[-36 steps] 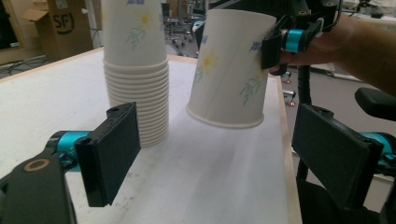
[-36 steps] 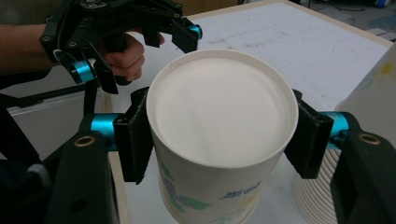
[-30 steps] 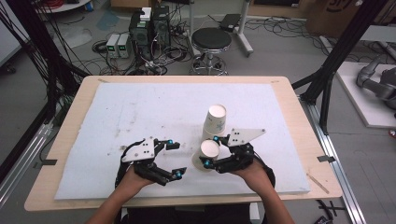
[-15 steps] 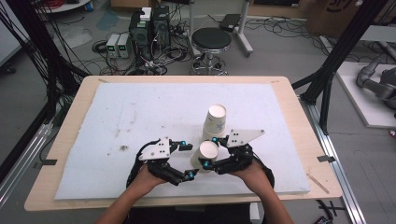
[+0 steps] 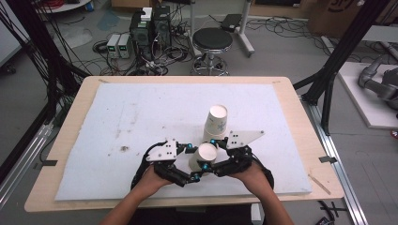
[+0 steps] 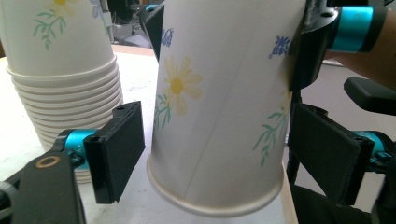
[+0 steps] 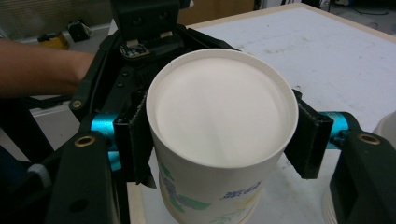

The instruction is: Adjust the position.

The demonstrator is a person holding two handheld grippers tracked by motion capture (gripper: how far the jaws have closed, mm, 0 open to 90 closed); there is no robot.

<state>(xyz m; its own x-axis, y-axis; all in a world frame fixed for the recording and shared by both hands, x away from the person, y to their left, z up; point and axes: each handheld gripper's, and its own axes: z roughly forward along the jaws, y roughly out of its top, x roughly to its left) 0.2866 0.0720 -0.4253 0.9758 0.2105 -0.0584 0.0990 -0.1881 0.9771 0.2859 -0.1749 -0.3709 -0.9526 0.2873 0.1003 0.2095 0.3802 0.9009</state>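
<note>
A floral paper cup (image 5: pixel 205 153) is held bottom-up just above the white mat, near the front edge. My right gripper (image 5: pixel 209 153) is shut on it, and in the right gripper view both pads (image 7: pixel 140 140) press the cup's (image 7: pixel 222 112) sides near its base. My left gripper (image 5: pixel 192 162) reaches in from the left with its jaws on either side of the same cup (image 6: pixel 224 93). These jaws have just been closing. A gap still shows at the left pad (image 6: pixel 119 149), so they are open. A stack of upside-down cups (image 5: pixel 217 121) stands right behind.
A white foam mat (image 5: pixel 141 117) covers the wooden table (image 5: pixel 291 103). In the left gripper view the cup stack (image 6: pixel 60 70) rises close on the left. A stool (image 5: pixel 212 40) and electronics boxes (image 5: pixel 150 28) sit on the floor beyond the table's far edge.
My left gripper has slid right across the mat to the held cup, and its jaws now flank it. The right gripper and the cup have stayed put.
</note>
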